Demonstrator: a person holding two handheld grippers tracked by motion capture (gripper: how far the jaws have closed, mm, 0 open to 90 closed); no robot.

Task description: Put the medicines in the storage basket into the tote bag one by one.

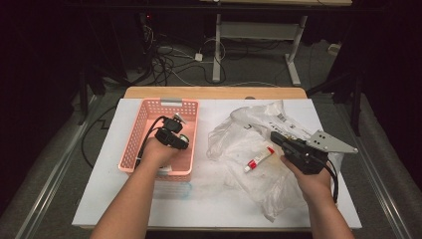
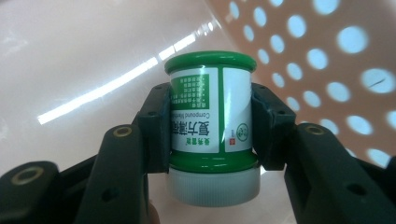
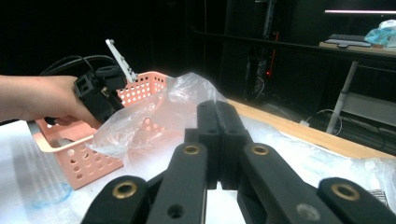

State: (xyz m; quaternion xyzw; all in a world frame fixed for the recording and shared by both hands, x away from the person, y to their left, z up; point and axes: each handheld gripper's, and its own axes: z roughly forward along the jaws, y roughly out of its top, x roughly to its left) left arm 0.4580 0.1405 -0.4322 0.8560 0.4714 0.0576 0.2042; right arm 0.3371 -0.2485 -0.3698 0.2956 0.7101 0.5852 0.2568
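A: The green jar is clamped between the pads of the left gripper, label sideways and upside down, with its white cap toward the camera in the left gripper view. The pads are pressed on both flanks of the label, so the jaws are held partway closed around the jar's width.

B: And where is it seen from above?

A: Inside the pink basket, where the left gripper is lowered with the hand behind it. The perforated wall of the basket is seen just beside the jar, and the smooth floor lies behind it (whether the jar touches that floor cannot be told).

B: The right gripper?

A: The right gripper is closed completely, jaw against jaw, and nothing is held between them. In the high view the right gripper is held over the crumpled plastic bag on the white table.

B: Anything else on the bag?

A: A small white tube with a red cap is lying there, just beside the right gripper and apart from the basket. A clear round lid is lying on the table in front of the basket.
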